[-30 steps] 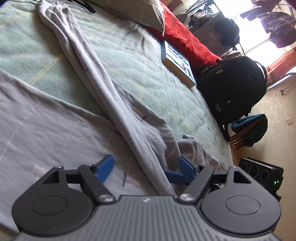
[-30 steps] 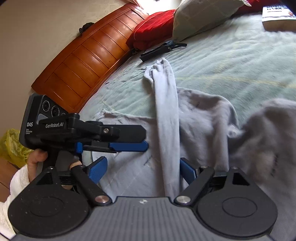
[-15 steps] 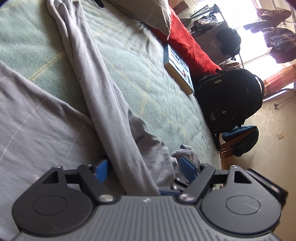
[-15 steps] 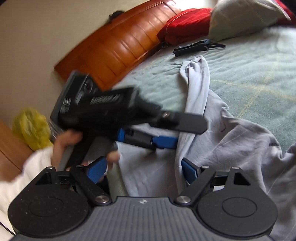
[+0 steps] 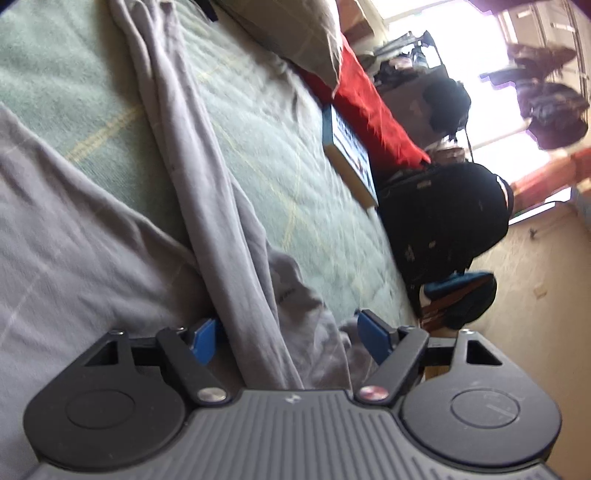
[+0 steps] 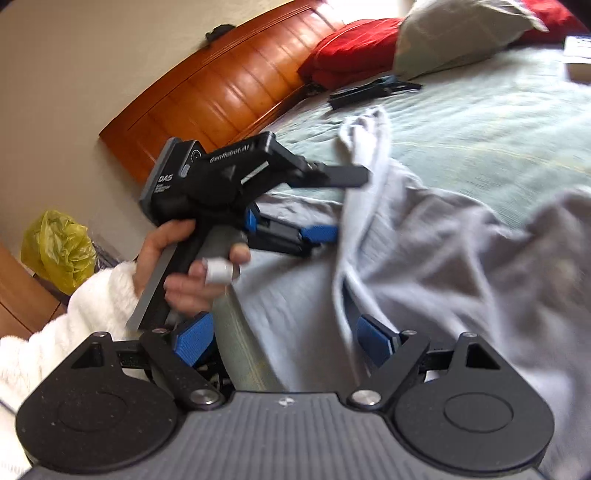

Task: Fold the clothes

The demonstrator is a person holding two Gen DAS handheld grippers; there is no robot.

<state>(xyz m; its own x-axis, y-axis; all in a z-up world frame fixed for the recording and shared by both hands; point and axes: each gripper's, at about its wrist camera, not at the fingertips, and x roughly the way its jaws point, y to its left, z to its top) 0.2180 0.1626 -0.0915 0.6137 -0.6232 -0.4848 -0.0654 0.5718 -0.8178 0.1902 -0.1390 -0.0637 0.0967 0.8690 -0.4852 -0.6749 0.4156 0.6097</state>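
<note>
A soft, thin grey garment lies spread and rumpled on the bed, its one long sleeve stretched in a narrow, creased band toward the pillows. The bed wears a pale green blanket with a woolly, quilted look and faint yellow lines crossing it. The left tool sits low over the cloth with its two blue ribbed pads spread wide; the sleeve runs between them, but neither pad presses it, so the tool is released. The right tool is likewise spread apart, folds of the grey garment bunched between its blue pads without being pinched. In the right wrist view the left tool appears from the side, black plastic with a grey handle, gripped by a hand coming out of a fluffy white sleeve. At the head of the bed sit one beige pillow and one red cushion against a glossy wooden headboard. One book lies near the bed's edge, one black backpack stands beside it on the floor, and a crinkled yellow plastic bag rests by the plain beige wall.
</note>
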